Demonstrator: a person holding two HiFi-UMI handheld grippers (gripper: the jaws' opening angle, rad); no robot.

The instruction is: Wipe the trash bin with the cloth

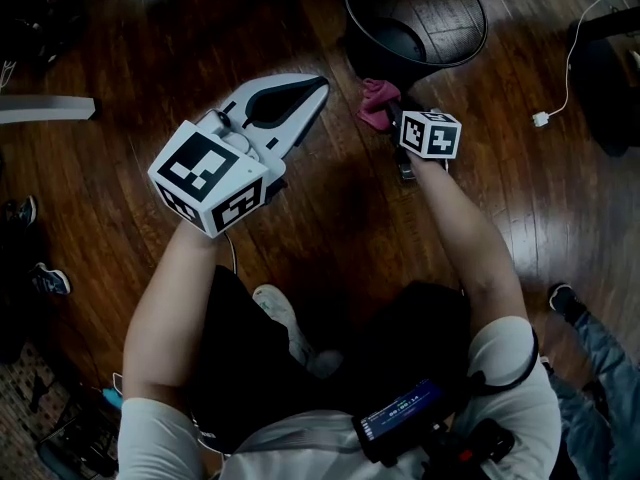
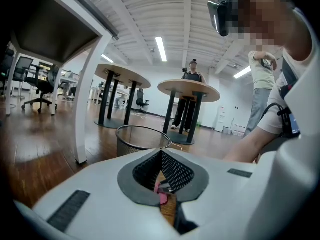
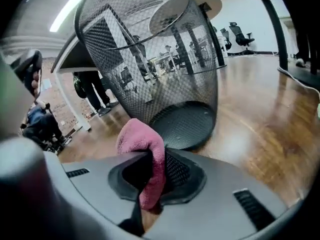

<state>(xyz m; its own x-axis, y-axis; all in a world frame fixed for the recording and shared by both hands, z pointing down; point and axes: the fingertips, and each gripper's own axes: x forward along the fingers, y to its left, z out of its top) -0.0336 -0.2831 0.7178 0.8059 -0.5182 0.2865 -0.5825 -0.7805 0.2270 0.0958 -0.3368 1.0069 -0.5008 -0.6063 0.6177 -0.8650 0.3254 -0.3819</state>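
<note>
The head view cuts off the far rim of the single black mesh trash bin [image 1: 415, 28]. The right gripper's [image 1: 395, 118] tips are buried in the one pink cloth [image 1: 377, 103], pinched tight just beside the bin's base, possibly touching it. The left gripper [image 1: 318, 88] is held apart to the left, its jaws pressed together on nothing. A white cable [image 1: 541, 119] lies to the right, and two round tables [image 2: 189, 89] stand beyond.

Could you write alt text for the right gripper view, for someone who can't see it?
The right gripper clamps a pink cloth between its jaws, just in front of a black mesh trash bin. The bin stands on a shiny wooden floor.
</note>
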